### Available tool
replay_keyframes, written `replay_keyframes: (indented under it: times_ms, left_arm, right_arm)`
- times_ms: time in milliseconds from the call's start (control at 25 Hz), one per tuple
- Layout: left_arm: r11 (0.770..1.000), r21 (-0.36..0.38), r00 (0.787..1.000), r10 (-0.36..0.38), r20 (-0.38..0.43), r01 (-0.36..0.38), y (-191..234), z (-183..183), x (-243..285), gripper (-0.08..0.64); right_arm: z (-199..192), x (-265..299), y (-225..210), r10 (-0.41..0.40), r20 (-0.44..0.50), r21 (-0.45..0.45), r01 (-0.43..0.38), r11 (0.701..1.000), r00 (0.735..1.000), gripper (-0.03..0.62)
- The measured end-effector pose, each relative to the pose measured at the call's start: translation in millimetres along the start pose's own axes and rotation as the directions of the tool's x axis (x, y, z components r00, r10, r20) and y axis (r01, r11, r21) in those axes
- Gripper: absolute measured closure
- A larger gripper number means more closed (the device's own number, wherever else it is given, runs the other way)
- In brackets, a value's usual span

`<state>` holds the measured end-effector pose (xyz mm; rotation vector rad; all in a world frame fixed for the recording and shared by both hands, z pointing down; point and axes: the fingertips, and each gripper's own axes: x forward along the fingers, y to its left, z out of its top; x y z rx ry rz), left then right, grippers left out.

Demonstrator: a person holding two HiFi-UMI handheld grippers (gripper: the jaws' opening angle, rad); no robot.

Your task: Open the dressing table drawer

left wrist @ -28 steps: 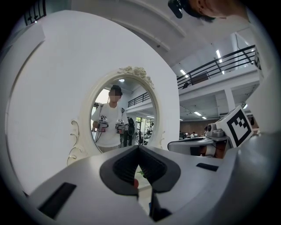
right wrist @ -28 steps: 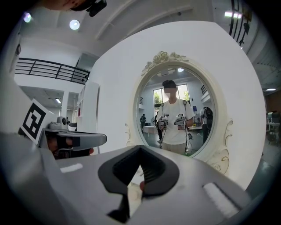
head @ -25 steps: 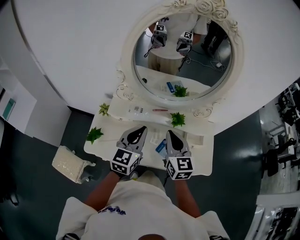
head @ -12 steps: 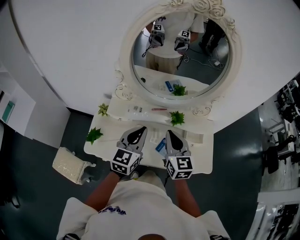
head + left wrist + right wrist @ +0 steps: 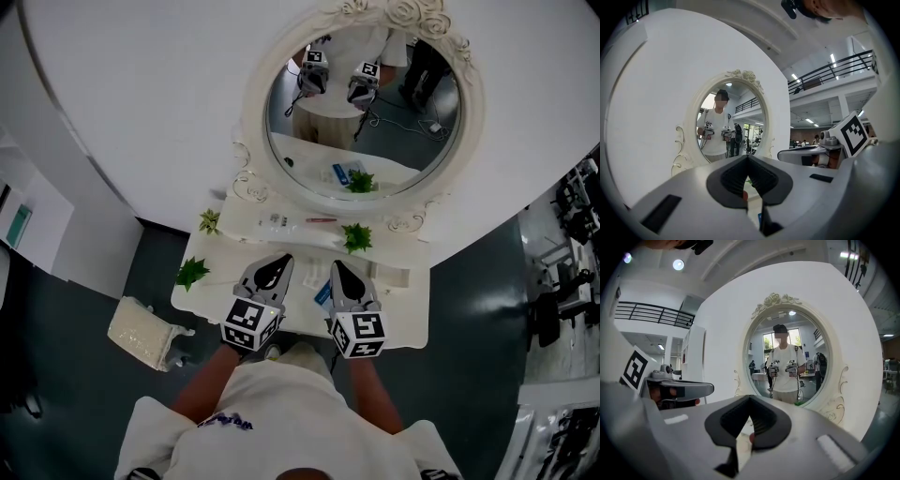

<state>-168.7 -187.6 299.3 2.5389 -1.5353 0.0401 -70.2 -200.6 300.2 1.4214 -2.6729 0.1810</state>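
A white dressing table [image 5: 401,319] with an ornate oval mirror [image 5: 366,112] stands against the white wall in the head view. Its drawer front is hidden below the tabletop edge and behind my grippers. My left gripper [image 5: 277,260] and right gripper [image 5: 336,266] hover side by side over the table's front edge and point at the mirror. Both are shut with nothing between the pads. The left gripper view shows its jaws [image 5: 748,157] closed in front of the mirror [image 5: 731,119]. In the right gripper view the jaws [image 5: 750,398] are closed likewise, with the mirror [image 5: 787,362] behind them.
Small green plants [image 5: 356,237] [image 5: 192,273] [image 5: 208,221], a blue packet [image 5: 322,292] and a thin red stick [image 5: 319,219] lie on the tabletop. A white cushioned stool [image 5: 141,331] stands on the dark floor at the left. Office chairs [image 5: 562,309] are at the far right.
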Motion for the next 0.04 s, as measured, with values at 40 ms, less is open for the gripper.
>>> replay_keyframes:
  times_ms: [40]
  left_arm:
    - [1.0, 0.0, 1.0, 0.0, 0.0, 0.0, 0.6, -0.1, -0.1, 0.551]
  right_arm:
    - [-0.4, 0.2, 0.2, 0.0, -0.001, 0.0, 0.0, 1.0, 1.0, 0.583]
